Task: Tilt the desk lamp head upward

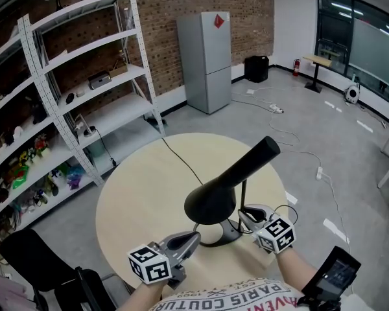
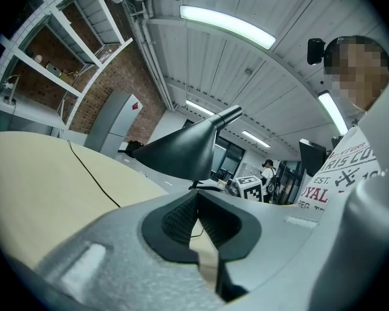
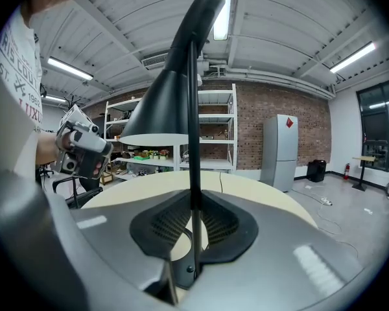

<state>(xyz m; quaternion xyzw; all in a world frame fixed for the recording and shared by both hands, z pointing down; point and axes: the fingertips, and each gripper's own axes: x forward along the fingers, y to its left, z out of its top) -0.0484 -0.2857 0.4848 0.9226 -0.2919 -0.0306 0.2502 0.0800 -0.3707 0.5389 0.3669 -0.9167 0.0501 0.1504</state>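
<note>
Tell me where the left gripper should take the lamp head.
Probably the lamp head's near rim, coming from the left gripper's side: that thin edge faces it, while the body behind is too wide. Open its shut jaws first; the right gripper clamps the pole.

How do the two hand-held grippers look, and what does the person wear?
Both the left gripper and the right gripper have smooth grey bodies with two jaws lined by black ribbed pads. Each carries a white cube printed with black square markers. The person wears a white shirt with printed letters.
</note>
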